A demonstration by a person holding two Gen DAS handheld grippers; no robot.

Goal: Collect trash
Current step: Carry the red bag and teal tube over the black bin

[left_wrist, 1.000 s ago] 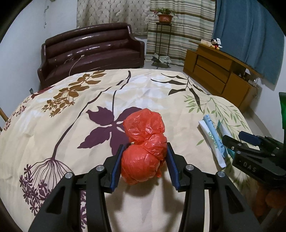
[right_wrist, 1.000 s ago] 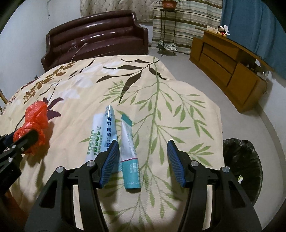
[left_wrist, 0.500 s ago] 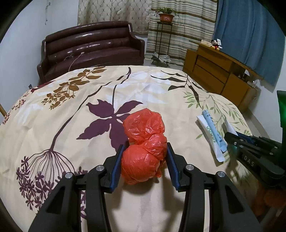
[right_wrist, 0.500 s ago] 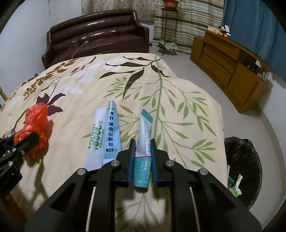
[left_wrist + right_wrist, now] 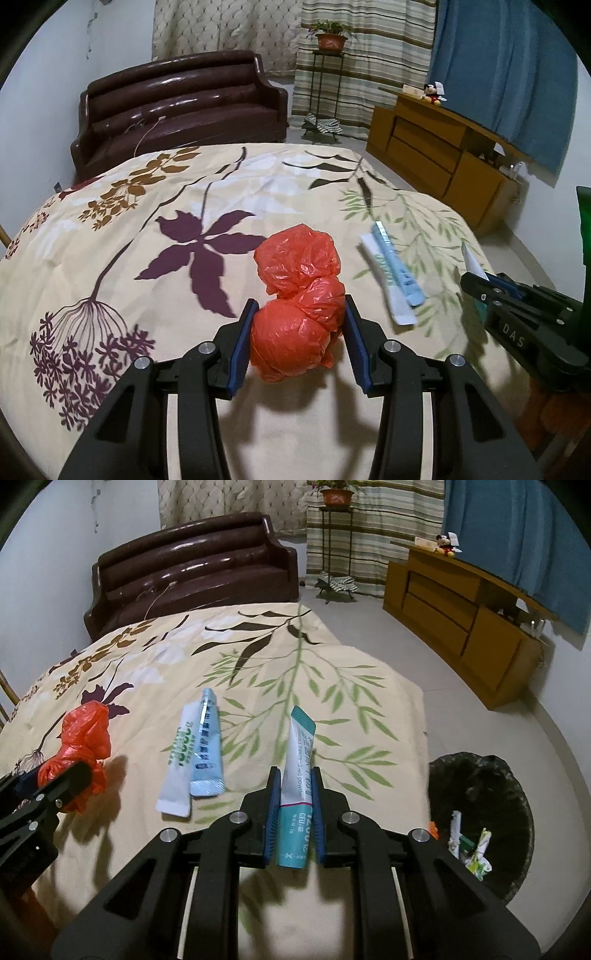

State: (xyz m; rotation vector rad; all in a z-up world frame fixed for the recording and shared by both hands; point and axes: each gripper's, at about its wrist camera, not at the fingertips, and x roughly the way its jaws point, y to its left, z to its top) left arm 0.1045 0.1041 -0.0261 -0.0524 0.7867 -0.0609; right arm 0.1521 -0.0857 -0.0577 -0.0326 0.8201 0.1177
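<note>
My left gripper point(image 5: 298, 317) is shut on a crumpled red plastic bag point(image 5: 299, 295) and holds it just above the leaf-print bedspread point(image 5: 147, 229). My right gripper point(image 5: 295, 786) is shut on a teal and white sachet point(image 5: 299, 775) and has it lifted off the bed. Two more sachets, one white point(image 5: 179, 760) and one light blue point(image 5: 205, 746), lie side by side on the bed between the grippers; they also show in the left wrist view point(image 5: 393, 273). A black-lined trash bin point(image 5: 480, 819) stands on the floor at the right of the bed.
The bin holds several wrappers point(image 5: 469, 845). A brown leather sofa point(image 5: 177, 107) stands beyond the bed. A wooden cabinet point(image 5: 461, 616) runs along the right wall. A plant stand point(image 5: 334, 542) is by the curtains. Grey floor point(image 5: 424, 675) lies between bed and cabinet.
My right gripper closed on the teal sachet and lifted it off the bed. My left gripper kept its hold on the red bag and rose a little.
</note>
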